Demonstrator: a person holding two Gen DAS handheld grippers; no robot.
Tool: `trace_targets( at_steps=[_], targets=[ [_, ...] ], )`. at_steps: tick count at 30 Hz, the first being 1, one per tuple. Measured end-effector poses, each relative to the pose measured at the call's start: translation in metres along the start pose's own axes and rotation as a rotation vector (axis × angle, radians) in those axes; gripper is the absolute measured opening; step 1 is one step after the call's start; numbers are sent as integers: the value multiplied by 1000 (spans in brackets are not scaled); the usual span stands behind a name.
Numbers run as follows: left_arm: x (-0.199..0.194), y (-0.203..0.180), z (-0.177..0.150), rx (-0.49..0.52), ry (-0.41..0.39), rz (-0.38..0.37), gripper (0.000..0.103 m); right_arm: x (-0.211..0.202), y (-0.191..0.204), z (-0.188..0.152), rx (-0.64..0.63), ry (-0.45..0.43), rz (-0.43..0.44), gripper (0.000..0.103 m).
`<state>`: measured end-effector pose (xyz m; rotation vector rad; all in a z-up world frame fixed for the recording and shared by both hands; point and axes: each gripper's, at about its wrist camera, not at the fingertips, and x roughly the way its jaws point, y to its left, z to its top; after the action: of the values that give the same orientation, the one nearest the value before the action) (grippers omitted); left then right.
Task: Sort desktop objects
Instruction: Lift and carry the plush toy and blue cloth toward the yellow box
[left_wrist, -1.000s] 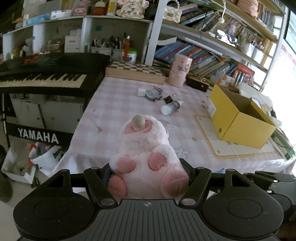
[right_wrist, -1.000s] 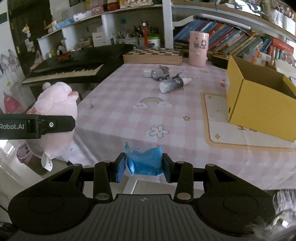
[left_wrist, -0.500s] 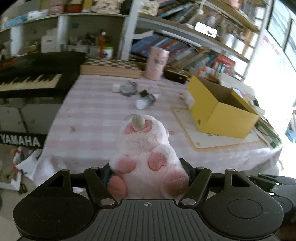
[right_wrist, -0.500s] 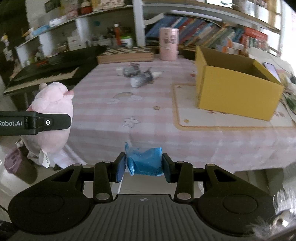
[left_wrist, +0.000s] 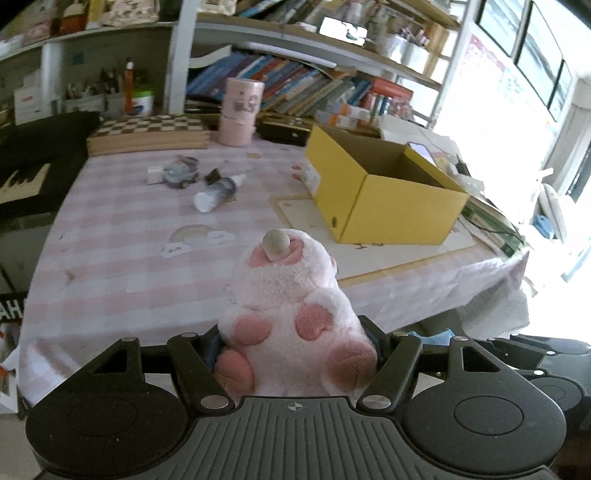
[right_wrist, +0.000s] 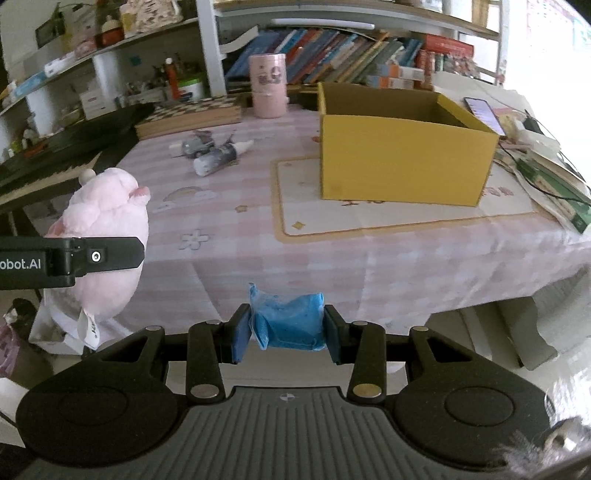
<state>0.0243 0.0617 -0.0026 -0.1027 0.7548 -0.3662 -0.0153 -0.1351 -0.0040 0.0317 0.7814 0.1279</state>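
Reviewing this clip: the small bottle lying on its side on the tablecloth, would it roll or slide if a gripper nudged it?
The bottle is round and on its side, so it would probably roll. The tablecloth is soft fabric, which may slow it. It looks small and likely light.

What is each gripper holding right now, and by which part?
Left gripper clamps the pink plush toy at its lower body, by the feet. Right gripper pinches the blue packet across its sides.

Behind the worktop with its pink checked cloth, shelves sag with slanting books. A black keyboard stands at the left, a chessboard folded beside a pink canister.
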Motion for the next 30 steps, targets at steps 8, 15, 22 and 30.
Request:
trace_targets(
  at_steps=[8,15,22,30],
  targets=[
    [10,-15,6,32,5,-22,70,-1,-18,3,27,-4,-28,38],
    [21,-25,12,37,16,-30,70,3,-29,7,33,7,-36,38],
    [34,-37,19,50,26,-41,70,8,-44,11,43,18,-46,38],
    [45,-47,27,60,32,-38,70,17,-56,19,46,32,-43,38]
  ],
)
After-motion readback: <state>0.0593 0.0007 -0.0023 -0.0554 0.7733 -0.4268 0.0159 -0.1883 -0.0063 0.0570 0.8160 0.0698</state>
